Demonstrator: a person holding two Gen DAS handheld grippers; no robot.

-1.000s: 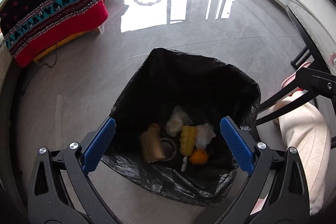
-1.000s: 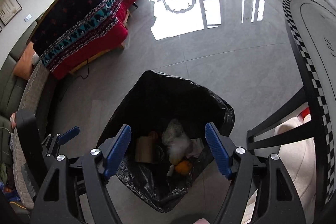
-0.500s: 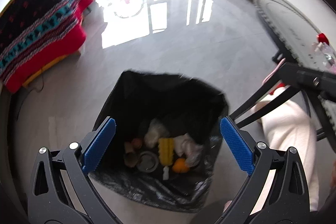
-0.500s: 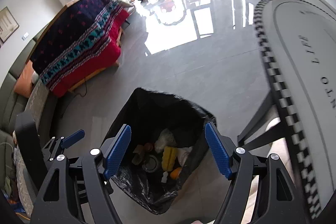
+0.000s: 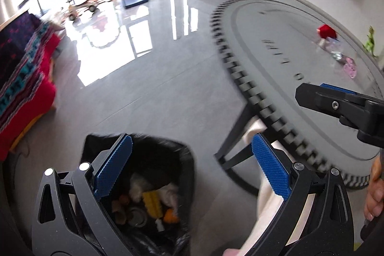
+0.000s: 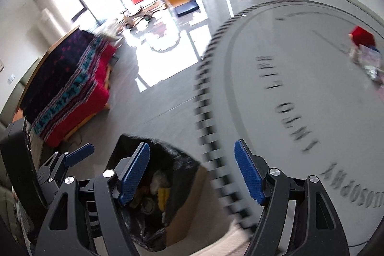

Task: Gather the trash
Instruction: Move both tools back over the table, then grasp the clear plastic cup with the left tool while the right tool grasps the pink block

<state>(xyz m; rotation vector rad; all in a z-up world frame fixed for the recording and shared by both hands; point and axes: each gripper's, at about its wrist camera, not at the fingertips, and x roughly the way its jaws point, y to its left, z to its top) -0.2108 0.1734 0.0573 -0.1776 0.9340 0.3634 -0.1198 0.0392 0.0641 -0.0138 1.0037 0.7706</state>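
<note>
Left wrist view: both empty, wide-open grippers, left gripper (image 5: 192, 168) and right gripper (image 6: 192, 173), swing up from the black plastic trash bag (image 5: 144, 184) on the floor toward the round grey counter (image 5: 300, 59), where a red-capped clear wrapper (image 5: 330, 40) likely awaits next.

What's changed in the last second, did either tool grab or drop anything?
Neither. Both tools, left and right, swung up from over the trash bag toward the round table, where a red item now shows. The bag slid to the lower left of both views. Both tools stayed open and empty; the bag's contents look unchanged.
</note>
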